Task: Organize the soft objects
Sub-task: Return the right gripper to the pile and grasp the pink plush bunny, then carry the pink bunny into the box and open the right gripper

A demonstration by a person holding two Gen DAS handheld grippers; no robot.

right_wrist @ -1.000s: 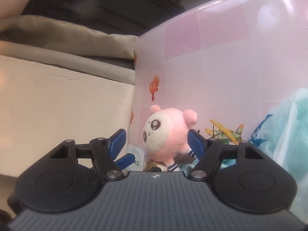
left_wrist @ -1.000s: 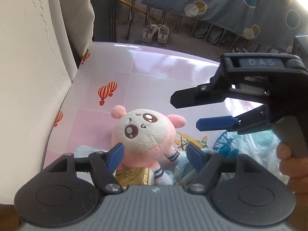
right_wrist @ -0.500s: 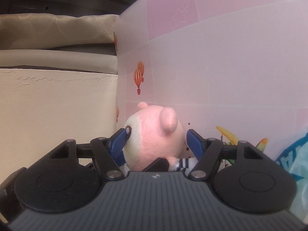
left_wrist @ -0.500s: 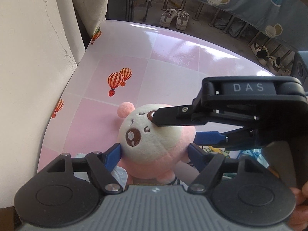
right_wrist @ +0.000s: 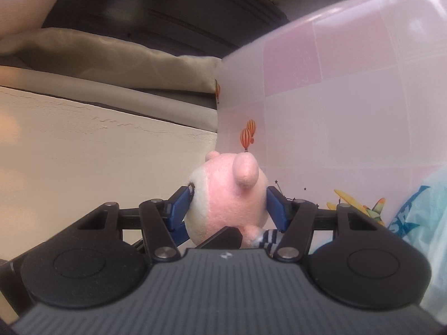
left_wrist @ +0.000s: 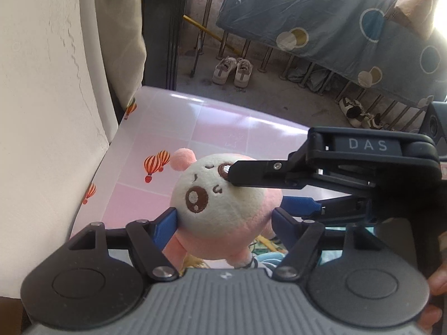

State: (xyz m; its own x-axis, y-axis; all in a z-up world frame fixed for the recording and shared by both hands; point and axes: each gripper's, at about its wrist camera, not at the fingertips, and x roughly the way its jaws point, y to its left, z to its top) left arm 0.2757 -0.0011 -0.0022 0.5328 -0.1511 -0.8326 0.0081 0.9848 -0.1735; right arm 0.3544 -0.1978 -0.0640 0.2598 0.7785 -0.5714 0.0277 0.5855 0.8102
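Hanging between two sets of blue pads, the pink plush toy (left_wrist: 223,206) is up off the pink checked tablecloth (left_wrist: 212,122), its cream face turned toward the left wrist camera. The left gripper (left_wrist: 223,223) has its pads on either side of the round head, the left pad pressed into the cheek and the far one tight against the pink side; its jaws stand fairly wide, spread by the head itself. In comes the right gripper (left_wrist: 257,192) from the right edge of that view, one black finger lying across the toy's eye, the blue-padded one tucked behind the head. From its own camera the right gripper (right_wrist: 227,206) frames the back of the toy (right_wrist: 232,203), both pads touching the plush; its jaws have just been closing, with the head between them. The toy's striped leg dangles below. A pale blue plastic bag (right_wrist: 424,223) lies on the cloth to the right, and a cream cushioned seat (left_wrist: 42,111) runs along the left.
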